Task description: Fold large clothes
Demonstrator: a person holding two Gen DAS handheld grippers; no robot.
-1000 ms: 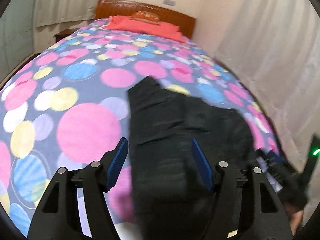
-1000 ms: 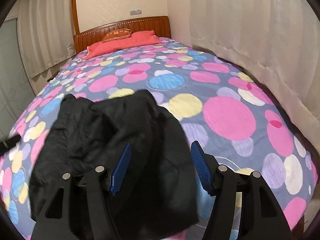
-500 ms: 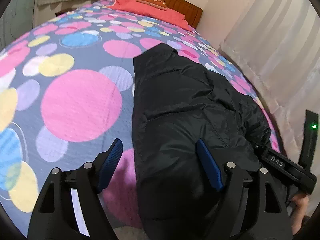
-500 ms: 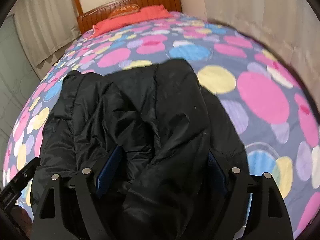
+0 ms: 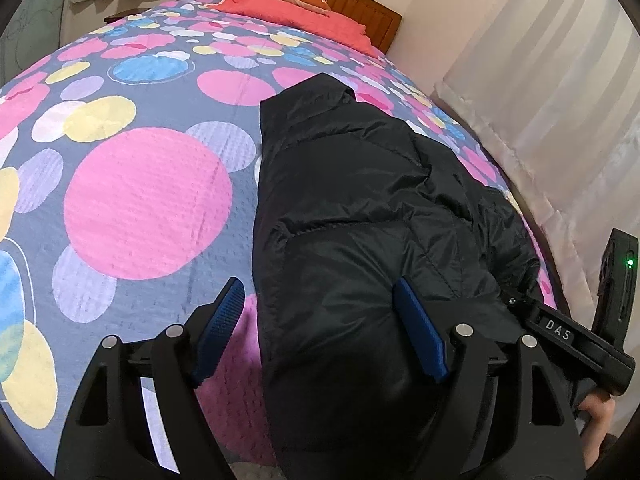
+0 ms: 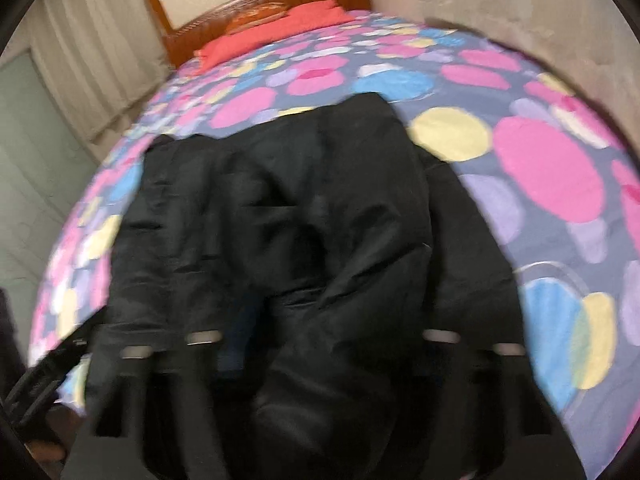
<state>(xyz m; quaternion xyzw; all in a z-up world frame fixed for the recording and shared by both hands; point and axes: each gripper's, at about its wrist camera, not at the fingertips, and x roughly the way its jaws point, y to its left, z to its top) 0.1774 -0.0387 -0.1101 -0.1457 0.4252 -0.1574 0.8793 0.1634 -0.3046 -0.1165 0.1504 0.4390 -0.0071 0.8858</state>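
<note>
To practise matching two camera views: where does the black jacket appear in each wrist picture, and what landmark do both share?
Left wrist: black jacket fills centre to lower right, beside the left gripper.
Right wrist: the jacket, blurred, fills centre and bottom.
Shared landmark: red pillow at the wooden headboard.

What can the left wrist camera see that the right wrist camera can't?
Only the left wrist view shows the left gripper sharply, blue pads apart with the jacket's edge between them, plus the other tool and a hand.

Only the right wrist view shows the blurred right gripper, its jaws closing with black fabric between them.

Both show the black jacket, spotted bedspread and red pillow.
</note>
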